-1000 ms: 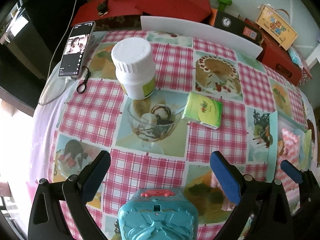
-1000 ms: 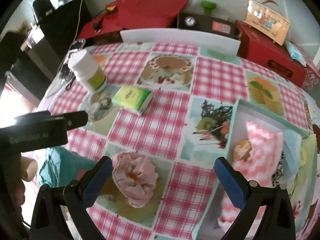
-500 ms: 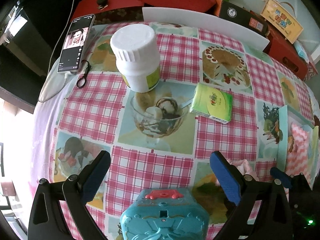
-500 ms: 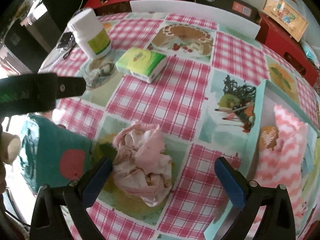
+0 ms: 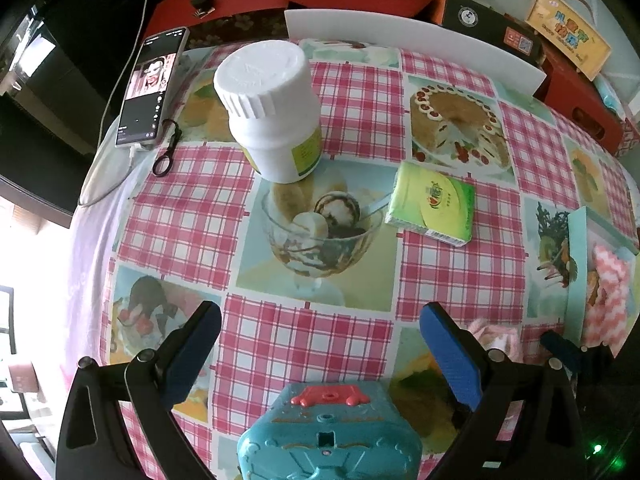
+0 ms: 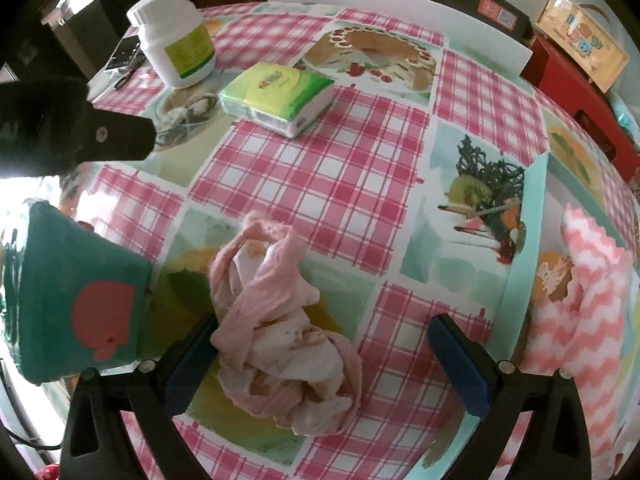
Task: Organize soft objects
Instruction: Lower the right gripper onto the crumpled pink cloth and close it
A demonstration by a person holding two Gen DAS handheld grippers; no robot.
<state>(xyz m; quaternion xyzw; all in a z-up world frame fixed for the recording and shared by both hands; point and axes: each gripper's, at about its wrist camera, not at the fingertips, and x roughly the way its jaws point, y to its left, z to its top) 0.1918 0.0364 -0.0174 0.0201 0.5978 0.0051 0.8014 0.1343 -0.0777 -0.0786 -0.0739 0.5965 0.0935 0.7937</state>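
Although the left tool (image 5: 320, 354) hangs over the table (image 5: 312, 336) with its blue-padded jaws spread wide and nothing between them, its view shows little of the soft things. Directly below it sits a teal toy box (image 5: 328, 434) with a red clasp, near the table's front edge. Farther off stand a white pill bottle (image 5: 272, 108) and, to its right, a green tissue pack (image 5: 432, 204) lying flat. A phone (image 5: 150, 88) on a cable rests at the far left edge. At the right edge a corner of the pink crumpled cloth (image 5: 494, 334) peeks out behind the tool's right finger, and beyond it the teal tray (image 5: 578, 264) holds a pink-and-white zigzag towel (image 5: 608, 288).

In the right wrist view the right tool (image 6: 322, 362) is also wide open and empty, poised low over the pink crumpled cloth (image 6: 280, 328). The cloth lies loose on the table (image 6: 320, 176) between the fingers, its left side just beside or touching the left pad; the right pad is well clear. The teal tray (image 6: 524, 240) is close on the right, with the zigzag towel (image 6: 592, 300) already inside. The teal toy box (image 6: 76, 300) stands to the left of the cloth, the tissue pack (image 6: 276, 98) and pill bottle (image 6: 176, 36) farther back.

The step in hand looks like the approach to grasp the cloth. Next, I judge, the right tool should settle over the bunched middle, close on a thick fold so the fabric does not slip out, then lift and carry it right into the tray beside the towel.
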